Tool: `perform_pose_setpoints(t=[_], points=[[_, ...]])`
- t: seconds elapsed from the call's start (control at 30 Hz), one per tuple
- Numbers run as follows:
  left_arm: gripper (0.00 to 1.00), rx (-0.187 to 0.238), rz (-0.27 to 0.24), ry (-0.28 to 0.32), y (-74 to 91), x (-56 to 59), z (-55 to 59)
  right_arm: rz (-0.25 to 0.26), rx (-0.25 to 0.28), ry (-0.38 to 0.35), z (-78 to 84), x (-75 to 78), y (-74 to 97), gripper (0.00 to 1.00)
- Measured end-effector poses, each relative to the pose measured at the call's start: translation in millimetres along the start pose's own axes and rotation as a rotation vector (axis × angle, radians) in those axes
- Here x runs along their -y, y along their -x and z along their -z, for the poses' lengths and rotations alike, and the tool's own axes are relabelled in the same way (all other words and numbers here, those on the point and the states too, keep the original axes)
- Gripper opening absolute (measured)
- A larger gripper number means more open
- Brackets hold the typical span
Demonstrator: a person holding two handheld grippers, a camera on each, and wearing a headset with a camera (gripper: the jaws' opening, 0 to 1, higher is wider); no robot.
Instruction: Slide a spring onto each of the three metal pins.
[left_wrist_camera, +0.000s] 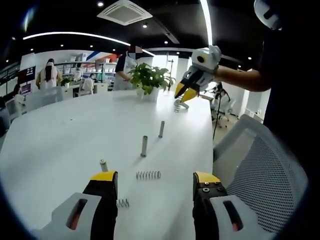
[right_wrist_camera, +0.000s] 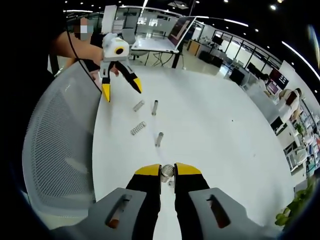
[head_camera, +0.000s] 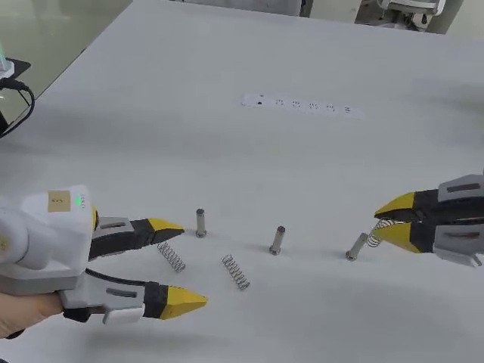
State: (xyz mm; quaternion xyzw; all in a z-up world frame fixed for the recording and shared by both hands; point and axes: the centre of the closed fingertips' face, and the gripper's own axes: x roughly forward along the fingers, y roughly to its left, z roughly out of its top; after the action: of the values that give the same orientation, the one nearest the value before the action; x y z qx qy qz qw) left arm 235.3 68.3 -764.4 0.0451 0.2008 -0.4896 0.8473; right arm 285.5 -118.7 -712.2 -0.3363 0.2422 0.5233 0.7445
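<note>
The right tool [head_camera: 387,219] is clenched across a spring [right_wrist_camera: 167,170], holding it just off the top of the nearest pin [head_camera: 357,246] on the worktop [head_camera: 302,166]. The left tool [head_camera: 178,263] gapes empty, a second spring [head_camera: 172,257] lying between its jaws, a third spring [head_camera: 236,271] just beyond them, and a bare pin [head_camera: 200,223] just ahead of one tip. These coils look light, soft and apt to flick free, so I judge a gentle pinch across the mid-coils best, leaving one end open.

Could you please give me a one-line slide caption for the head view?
Right gripper holds a spring beside the rightmost pin; open left gripper near two loose springs.
</note>
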Motion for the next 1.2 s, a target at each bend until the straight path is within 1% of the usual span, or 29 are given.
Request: perform_pose_setpoints(t=[0.07,0.2,0.43,0.6,0.87,1.2], points=[[0.56,0.001,-0.002,0.001,0.9,0.3,0.0,0.010,0.004,-0.017,2.9,2.7,0.2,0.06],[0.55,0.007,-0.009,0.005,2.8,-0.3,-1.0,0.016,0.007,-0.046,8.8,3.5,-2.1,0.06],[0.55,0.006,-0.016,0.012,5.0,-0.9,0.6,0.032,-0.004,-0.062,18.6,7.1,-6.1,0.06],[0.55,0.002,-0.023,0.014,7.0,-1.5,3.3,0.047,-0.009,-0.079,23.4,12.9,-8.3,0.06],[0.56,-0.001,-0.038,0.029,11.8,-4.3,6.4,0.064,-0.006,-0.102,24.8,19.8,-12.0,0.06],[0.59,-0.004,-0.039,0.046,13.2,-2.9,10.0,0.063,-0.014,-0.110,24.7,27.2,-19.9,0.06]])
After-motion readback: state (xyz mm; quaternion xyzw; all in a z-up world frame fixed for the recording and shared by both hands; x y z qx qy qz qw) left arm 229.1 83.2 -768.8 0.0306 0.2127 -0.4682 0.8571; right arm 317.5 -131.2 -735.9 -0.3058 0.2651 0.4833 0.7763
